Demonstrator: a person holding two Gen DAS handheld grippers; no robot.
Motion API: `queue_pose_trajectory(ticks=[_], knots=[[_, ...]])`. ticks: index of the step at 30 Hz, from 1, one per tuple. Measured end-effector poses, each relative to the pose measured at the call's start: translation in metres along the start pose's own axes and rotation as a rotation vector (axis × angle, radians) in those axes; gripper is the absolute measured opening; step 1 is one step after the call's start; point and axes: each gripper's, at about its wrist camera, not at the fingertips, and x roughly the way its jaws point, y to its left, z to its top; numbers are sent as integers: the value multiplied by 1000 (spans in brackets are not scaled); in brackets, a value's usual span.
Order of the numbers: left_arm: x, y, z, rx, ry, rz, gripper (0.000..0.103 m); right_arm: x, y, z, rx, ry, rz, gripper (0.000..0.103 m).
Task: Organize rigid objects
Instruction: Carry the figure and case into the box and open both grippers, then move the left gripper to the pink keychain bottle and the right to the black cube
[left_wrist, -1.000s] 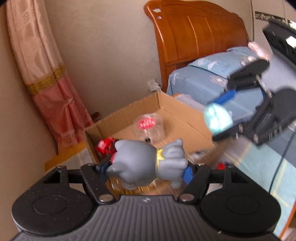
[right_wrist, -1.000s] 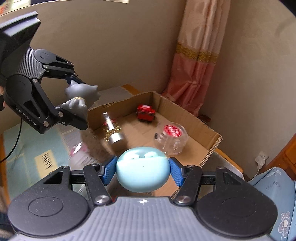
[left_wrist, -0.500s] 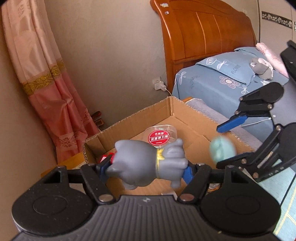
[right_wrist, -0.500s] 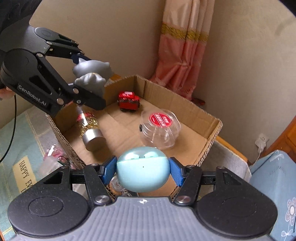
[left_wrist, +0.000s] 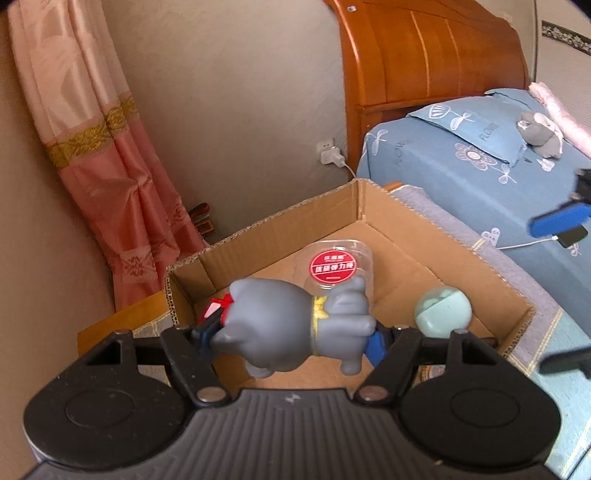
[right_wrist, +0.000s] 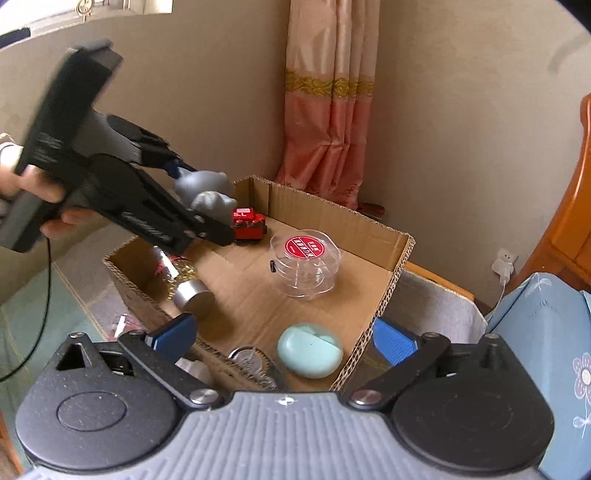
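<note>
The left wrist view sits just behind the left claw (left_wrist: 291, 334) and looks forward and steeply down along its fingers into a cardboard box (left_wrist: 373, 206), which is near and fills the middle. Behind the box it faces a wall, a pink curtain (left_wrist: 96, 166) on the left and a wooden headboard (left_wrist: 424, 55) and bed on the right.

The right wrist view sits behind the right claw (right_wrist: 284, 338) and looks down into the same box (right_wrist: 400, 254) from the opposite long side, with the curtain (right_wrist: 328, 92) beyond.

Both views share the box's inside: the clear round container (left_wrist: 338, 264) (right_wrist: 304, 266) and the pale green case (left_wrist: 443, 312) (right_wrist: 310, 349). Each view also catches the other claw at its edge.
</note>
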Motion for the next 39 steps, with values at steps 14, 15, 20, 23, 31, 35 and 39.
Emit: queue_pose_trajectory(ticks=[14,15,20,23,31,35,39], knots=[[-38,0,-10,-34,-15,50,95,-24,20,-18,24,4,-132,103],[-44,-2,-12,-29,-20,51,95,-23,23,-20,18,18,-171,103],[-71,-10,-26,-15,-28,58,96,-24,38,-34,-14,45,-228,103],[-87,-14,-38,-31,-40,63,99,-29,45,-43,-1,44,-246,103],[-109,-26,-77,-96,-34,80,100,-38,56,-81,137,30,-277,103],[-113,-34,-98,-127,-34,92,100,-37,54,-104,206,42,-295,103],[-114,-46,-115,-142,-35,111,100,-26,54,-121,227,75,-289,103]])
